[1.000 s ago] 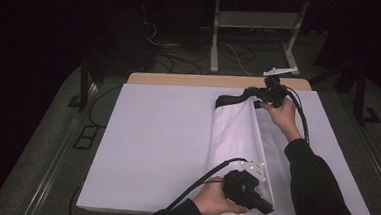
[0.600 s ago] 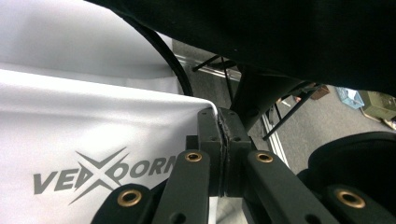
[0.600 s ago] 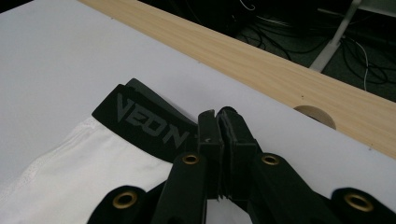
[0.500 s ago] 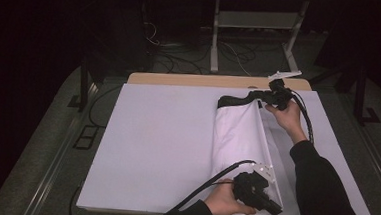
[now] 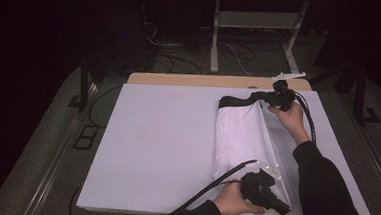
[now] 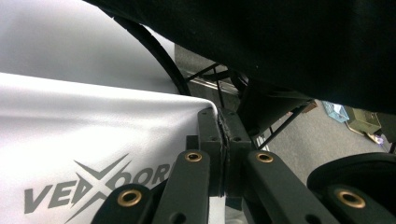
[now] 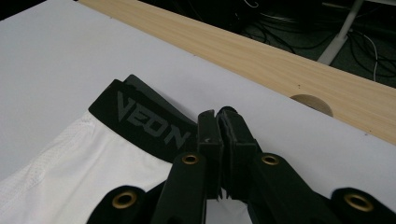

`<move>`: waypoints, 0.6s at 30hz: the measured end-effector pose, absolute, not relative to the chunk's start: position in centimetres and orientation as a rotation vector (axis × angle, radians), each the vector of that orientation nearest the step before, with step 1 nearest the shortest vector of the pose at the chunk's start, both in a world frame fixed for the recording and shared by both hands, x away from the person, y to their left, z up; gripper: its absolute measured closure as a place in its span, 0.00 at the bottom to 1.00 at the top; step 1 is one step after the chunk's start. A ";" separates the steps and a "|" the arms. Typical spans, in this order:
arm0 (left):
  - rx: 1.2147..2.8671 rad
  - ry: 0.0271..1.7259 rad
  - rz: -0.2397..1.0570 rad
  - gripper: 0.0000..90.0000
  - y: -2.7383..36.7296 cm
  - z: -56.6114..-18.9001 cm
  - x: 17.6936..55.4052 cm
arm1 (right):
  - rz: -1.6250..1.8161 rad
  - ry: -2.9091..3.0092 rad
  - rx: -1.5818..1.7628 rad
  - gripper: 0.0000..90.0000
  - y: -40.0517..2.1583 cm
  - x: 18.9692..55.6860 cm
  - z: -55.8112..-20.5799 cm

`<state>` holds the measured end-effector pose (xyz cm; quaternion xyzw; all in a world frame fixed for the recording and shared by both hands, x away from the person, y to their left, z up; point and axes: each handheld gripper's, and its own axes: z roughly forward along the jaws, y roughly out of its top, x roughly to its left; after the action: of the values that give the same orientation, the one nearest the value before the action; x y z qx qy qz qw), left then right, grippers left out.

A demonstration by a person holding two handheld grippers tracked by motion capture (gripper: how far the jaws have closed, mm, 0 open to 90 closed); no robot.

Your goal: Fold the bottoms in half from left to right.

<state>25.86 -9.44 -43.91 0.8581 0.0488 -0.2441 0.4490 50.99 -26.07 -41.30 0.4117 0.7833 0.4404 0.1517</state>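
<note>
On smooth white sheet (image 5: 166, 146), white mesh shorts (image 5: 239, 135), black elastic waistband (image 7: 144, 123), both grippers' jaws clamped on fabric edges.

Sheet's left half (image 5: 156, 145) free; shorts (image 5: 239, 140) at right.

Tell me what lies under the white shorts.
The white shorts lie flat on a white sheet that covers the table; a strip of wooden tabletop shows at the far edge. Whatever lies directly beneath the fabric is covered.
</note>
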 end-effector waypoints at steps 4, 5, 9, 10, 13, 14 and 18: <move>2.134 0.131 -0.610 0.97 -10.0 -44.3 25.8 | 1.272 2.244 1.191 0.95 -26.3 51.0 -41.5; 2.138 0.135 -0.611 0.97 -10.1 -44.3 25.8 | 1.273 2.247 1.191 0.95 -26.3 51.1 -41.5; 2.148 0.149 -0.616 0.97 -10.6 -44.6 26.0 | 1.272 2.250 1.186 0.95 -26.6 51.1 -41.7; 2.143 0.156 -0.614 0.97 -10.8 -44.7 26.0 | 1.272 2.251 1.187 0.95 -26.7 51.1 -41.8; 2.145 0.156 -0.615 0.97 -11.2 -44.8 26.2 | 1.268 2.254 1.176 0.95 -26.8 51.0 -41.9; 2.146 0.159 -0.615 0.97 -11.3 -44.8 26.2 | 1.261 2.254 1.172 0.95 -26.9 51.0 -42.0; 2.157 0.161 -0.622 0.97 -11.9 -45.1 26.4 | 1.255 2.258 1.163 0.95 -27.3 51.0 -42.1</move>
<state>26.36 -11.87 -45.08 0.8649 0.0647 -0.2492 0.4308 51.01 -27.31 -42.05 0.4056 0.7876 0.4376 0.1539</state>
